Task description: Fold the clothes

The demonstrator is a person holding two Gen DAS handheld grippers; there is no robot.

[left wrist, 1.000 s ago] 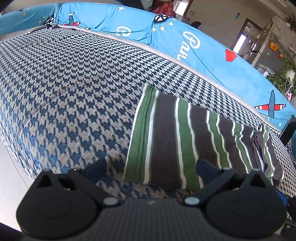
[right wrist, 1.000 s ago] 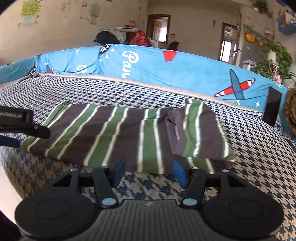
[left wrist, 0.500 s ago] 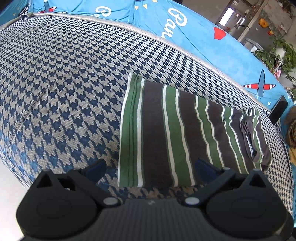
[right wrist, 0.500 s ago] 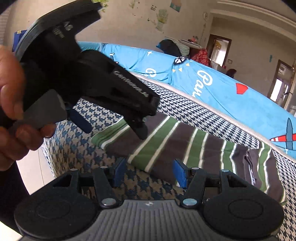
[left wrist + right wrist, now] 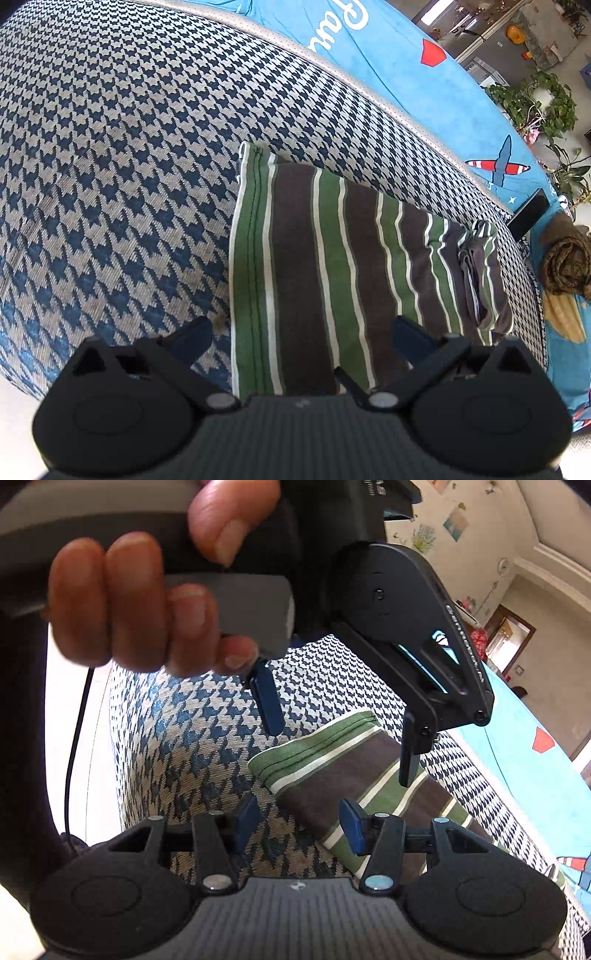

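So I've got the striped shirt (image 5: pixel 332 266) lying as a long flat band on the houndstooth bed cover (image 5: pixel 122 166), near the bed's front edge, with a bunched, doubled-over bit at its far right end (image 5: pixel 480 273). It could be mid-fold with another fold to come, or it could be a finished bundle I'm just tidying; I honestly can't call it from here.

Left of the shirt's hemmed end, my left gripper (image 5: pixel 301 332) hovers just above the fabric with its jaws wide apart, one finger over bare cover and the other over the stripes, holding nothing. My right gripper (image 5: pixel 299 821) comes in at that same hemmed corner (image 5: pixel 317 749), jaws also apart and empty, straddling the near edge.

If I do pinch here, I want both layers at the stitched hem, since it's the firmest part. Grabbing only the top layer would peel it open.

The fabric looks like a soft knit with green, charcoal and thin white stripes, limp and thin, so it will sag between two grips. The cover is a coarser weave and looks grippy, so dragging may wrinkle the shirt, and I'd rather lift it clear.
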